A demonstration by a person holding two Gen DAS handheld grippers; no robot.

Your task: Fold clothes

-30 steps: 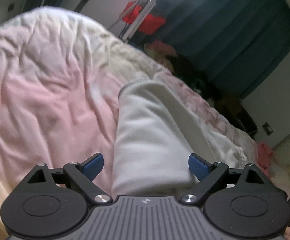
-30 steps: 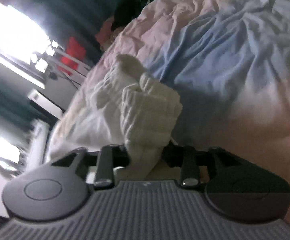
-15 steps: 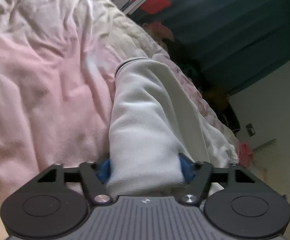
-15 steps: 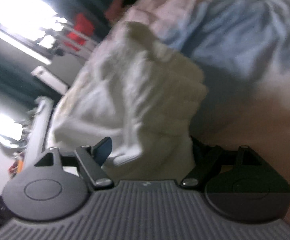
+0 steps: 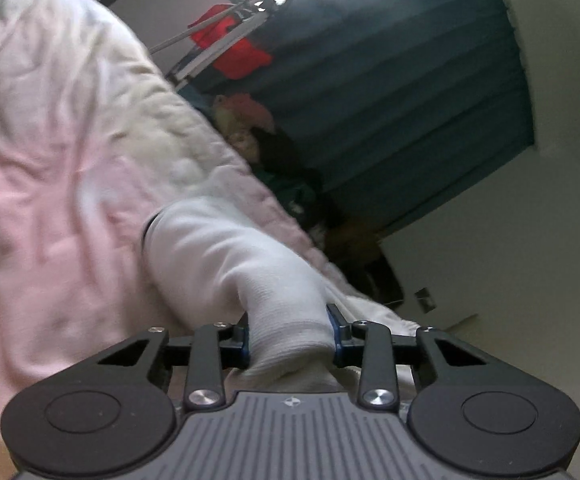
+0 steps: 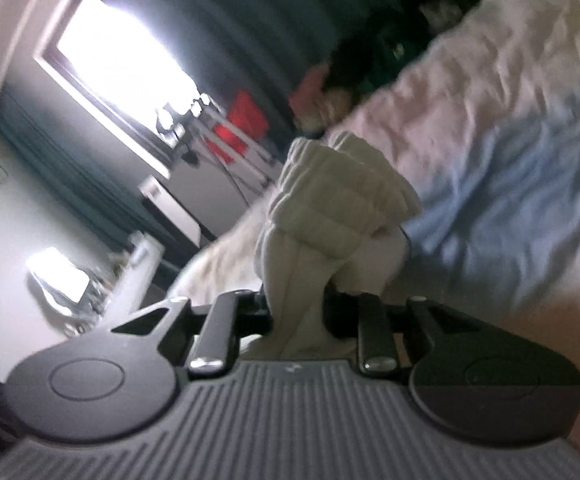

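A white garment lies on the bed. In the left wrist view its smooth sleeve or leg (image 5: pixel 226 264) runs from the pink bedspread (image 5: pixel 50 184) into my left gripper (image 5: pixel 290 338). The blue pads press its end from both sides while the jaws are closing. In the right wrist view a ribbed, bunched part of the white garment (image 6: pixel 342 208) stands up from my right gripper (image 6: pixel 298 316). These jaws are closing too, pinching a narrow fold of cloth. Both held ends hang a little above the bed.
The bedspread (image 6: pixel 510 168) is pink and light blue, and wrinkled. Beyond the bed stand dark teal curtains (image 5: pixel 390 80), a metal rack with red cloth (image 5: pixel 234 48), a pile of clothes (image 5: pixel 290 188) and a bright window (image 6: pixel 126 64).
Both grippers have closed onto the white garment and risen from the bed, lifting its ends. One second ago the left jaws stood wide around the sleeve.
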